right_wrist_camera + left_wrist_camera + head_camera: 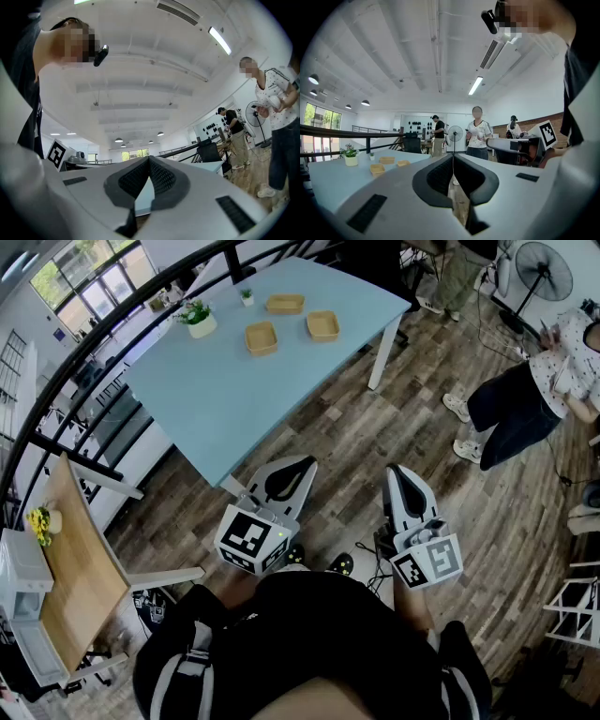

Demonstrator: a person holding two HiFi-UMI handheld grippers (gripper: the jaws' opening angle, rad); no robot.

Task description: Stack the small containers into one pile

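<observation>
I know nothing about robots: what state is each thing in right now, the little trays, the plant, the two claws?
Left small tan square container: upright, looks empty, unstacked.
Far small tan square container: same, standing apart.
Right small tan square container: same, standing apart.
Green plant in white pot: upright on the light blue table.
Left claw: shut, holding nothing.
Right claw: shut, holding nothing.

light blue table: three tan containers apart, potted plant, tiny pot.
</observation>
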